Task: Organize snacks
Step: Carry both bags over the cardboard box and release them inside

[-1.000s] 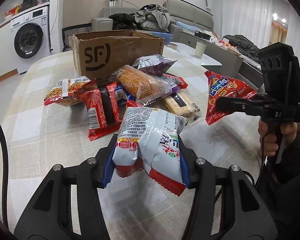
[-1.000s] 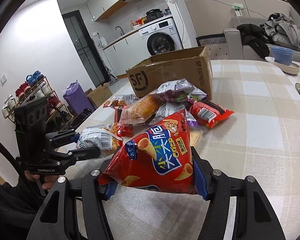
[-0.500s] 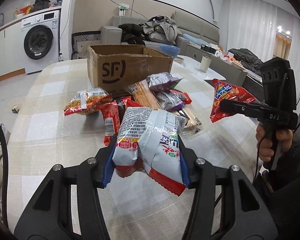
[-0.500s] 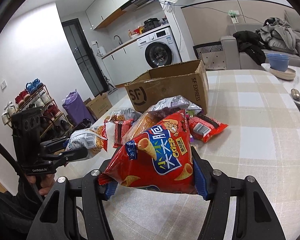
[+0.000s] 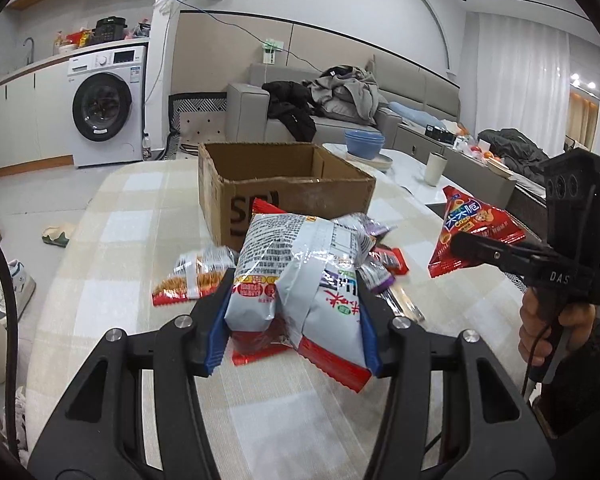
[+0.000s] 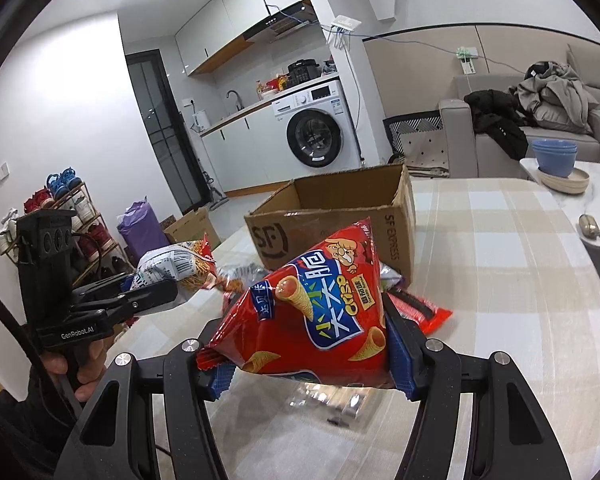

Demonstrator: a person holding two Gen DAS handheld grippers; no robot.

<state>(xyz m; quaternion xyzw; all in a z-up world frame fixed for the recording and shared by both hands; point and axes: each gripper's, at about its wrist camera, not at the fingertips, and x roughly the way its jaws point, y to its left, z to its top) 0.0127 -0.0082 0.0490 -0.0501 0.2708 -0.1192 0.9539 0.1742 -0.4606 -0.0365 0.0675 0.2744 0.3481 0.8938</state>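
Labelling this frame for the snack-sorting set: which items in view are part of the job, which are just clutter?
Job:
- white noodle-snack bag, held in the left claw
- red cone-crisp bag, held in the right claw
- open cardboard box
- loose snack packs on the table

Clutter:
- washing machine
- clothes on the sofa
- blue bowls
- slipper
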